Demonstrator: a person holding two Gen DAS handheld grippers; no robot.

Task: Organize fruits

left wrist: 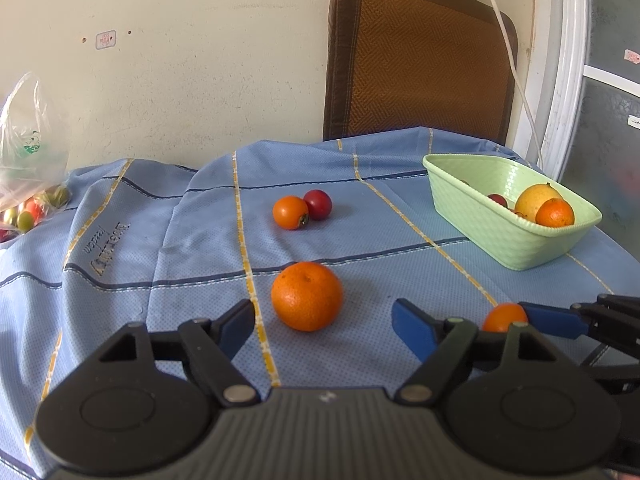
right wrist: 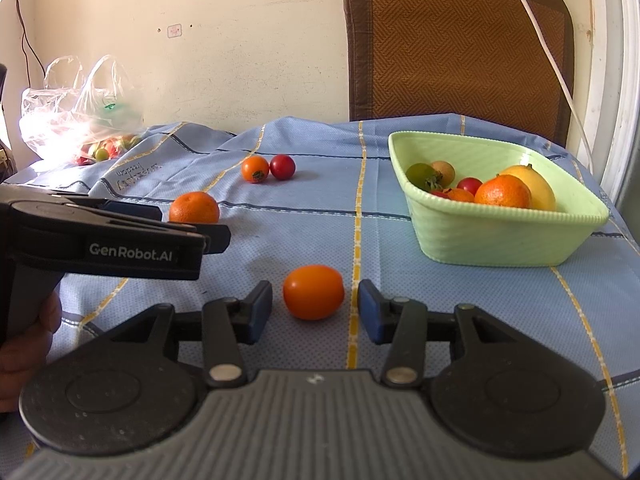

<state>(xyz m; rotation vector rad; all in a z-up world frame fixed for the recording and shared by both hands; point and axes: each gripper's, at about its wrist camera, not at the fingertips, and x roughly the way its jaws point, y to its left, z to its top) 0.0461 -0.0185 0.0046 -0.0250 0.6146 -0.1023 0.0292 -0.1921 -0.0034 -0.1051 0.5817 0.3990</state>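
A green basket [left wrist: 496, 236] [right wrist: 492, 240] at the right holds a yellow fruit, an orange and several small fruits. A large orange [left wrist: 307, 296] [right wrist: 194, 208] lies on the blue cloth just ahead of my open left gripper [left wrist: 324, 320]. A smooth orange fruit [right wrist: 313, 291] [left wrist: 505, 317] lies between the fingertips of my open right gripper [right wrist: 315, 306], untouched. A small orange fruit [left wrist: 291, 212] [right wrist: 255, 169] and a red one [left wrist: 318, 204] [right wrist: 282, 166] lie together further back.
A plastic bag of small fruits [right wrist: 80, 120] [left wrist: 28, 176] sits at the far left of the table. A brown chair back [left wrist: 420, 60] stands behind the table against the wall. A white cable [left wrist: 516, 80] hangs at the right.
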